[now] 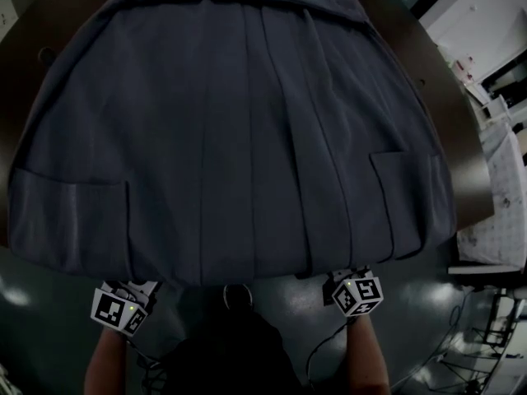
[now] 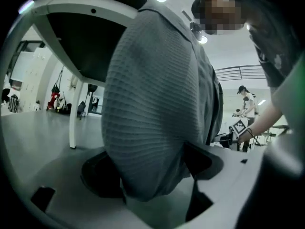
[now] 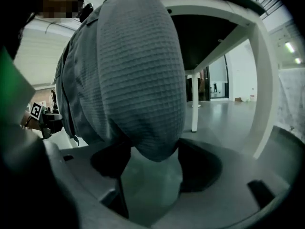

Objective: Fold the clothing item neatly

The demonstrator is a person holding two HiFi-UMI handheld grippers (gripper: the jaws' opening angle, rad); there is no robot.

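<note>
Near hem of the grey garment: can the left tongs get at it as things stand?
Probably yes. The hem hangs off the table edge, straight between the left tongs, which stand open; nothing blocks it.

Garment (image 1: 239,138) covers the table (image 1: 49,31) (hem overhanging near edge).

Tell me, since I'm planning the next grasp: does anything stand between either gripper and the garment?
Nothing visible does. The garment hangs over the near edge of the table, and its fabric sits between the open jaws of the left gripper and of the right gripper.
</note>
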